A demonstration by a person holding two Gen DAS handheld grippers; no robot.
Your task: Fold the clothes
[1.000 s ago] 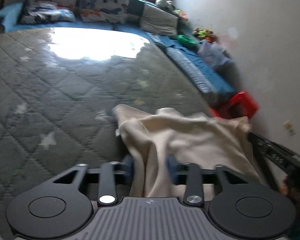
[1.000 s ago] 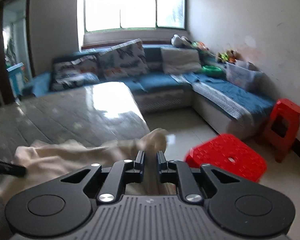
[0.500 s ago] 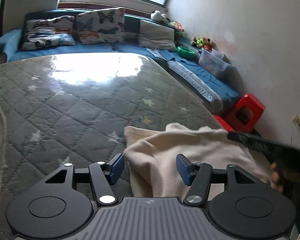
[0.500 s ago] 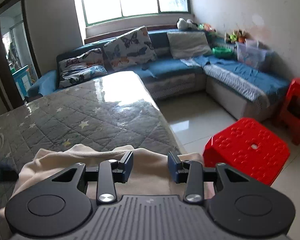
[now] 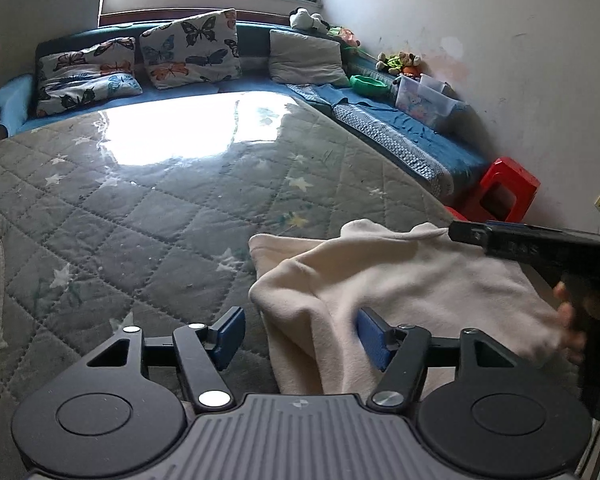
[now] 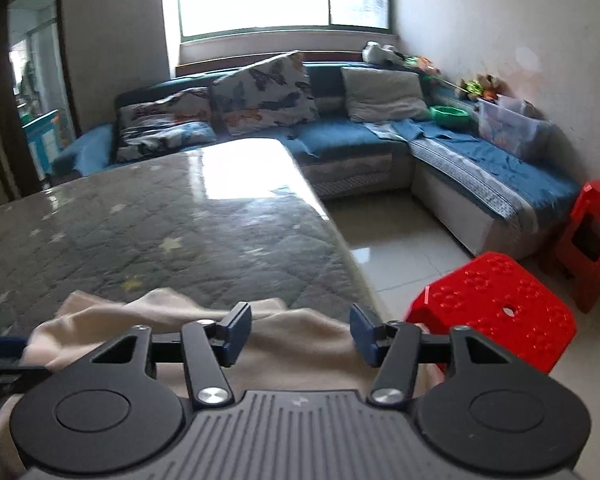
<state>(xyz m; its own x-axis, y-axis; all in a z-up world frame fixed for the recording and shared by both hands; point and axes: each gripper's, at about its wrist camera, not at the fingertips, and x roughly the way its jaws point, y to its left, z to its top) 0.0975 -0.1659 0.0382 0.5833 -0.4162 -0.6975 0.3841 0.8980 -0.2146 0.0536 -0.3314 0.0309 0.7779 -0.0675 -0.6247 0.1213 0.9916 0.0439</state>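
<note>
Both grippers stand wide apart and empty over one soft cream fleece garment [image 5: 400,280], which lies doubled and rumpled at lower right of the grey quilted star-print table cover [image 5: 148,216], near its edge. The left gripper [image 5: 300,336] straddles the garment's left fold, probably to pinch it, while the right gripper [image 6: 300,334] hovers over the cloth in lower centre.

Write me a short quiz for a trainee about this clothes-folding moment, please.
1. True or false: the left gripper has its jaws shut on the cloth.
2. What stands on the floor to the right of the table? A) a red stool B) a green chair C) a white basket
3. Fill in: the cloth lies near the table's ____ edge, seen from the right wrist view.

Key
1. False: the jaws are open.
2. A
3. Near (the edge closest to the right gripper, whose jaws are also open).
</note>
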